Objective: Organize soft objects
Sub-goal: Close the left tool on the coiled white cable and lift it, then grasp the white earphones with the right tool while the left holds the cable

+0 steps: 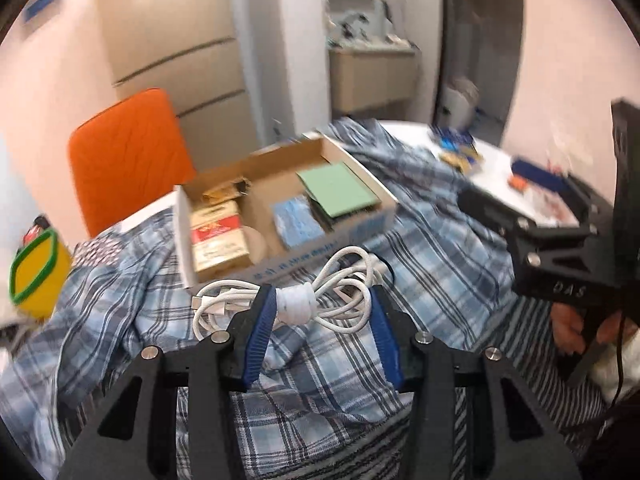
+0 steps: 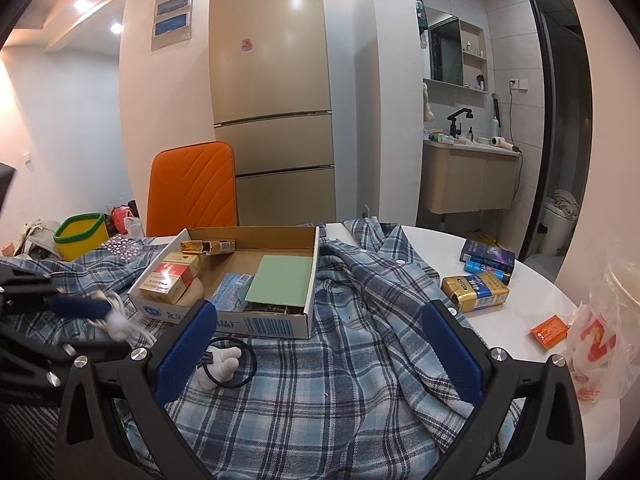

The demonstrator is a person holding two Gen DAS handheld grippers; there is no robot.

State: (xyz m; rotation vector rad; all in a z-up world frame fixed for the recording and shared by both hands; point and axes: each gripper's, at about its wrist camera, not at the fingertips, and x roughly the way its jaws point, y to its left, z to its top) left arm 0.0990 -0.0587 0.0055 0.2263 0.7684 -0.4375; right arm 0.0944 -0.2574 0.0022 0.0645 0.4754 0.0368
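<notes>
Yellow bin: far left, by the tabletop's left edge, green-rimmed; I cannot see inside it.
Left gripper: my fingers sit at a middling spread around the white cable. The bundle lies between the pads, but I cannot tell whether they pinch it or only bracket it.
White cable: coiled and bound at the waist by a wrap, lying on the plaid shirt just in front of the cardboard box. I judge it light and floppy; the loops will sag and swing, so the bound waist is the place to take hold.
Hair tie: a black loop with a small white soft piece, on the shirt just inside my right gripper's left finger. Likely very light and springy, easy to lose from flat pads.
Cardboard box: open, mid-tabletop on the shirt, holding cigarette packs, a green card and a blue packet.
Right gripper: fingers spread wide, holding nothing, above the shirt.
Plaid shirt: crumpled over most of the tabletop; soft and drapey, best gathered at a fold.
Hidden: the left view is motion-blurred; my left gripper blocks part of the cable in the right view.
Right edge: packs and a plastic bag, cut off.
</notes>
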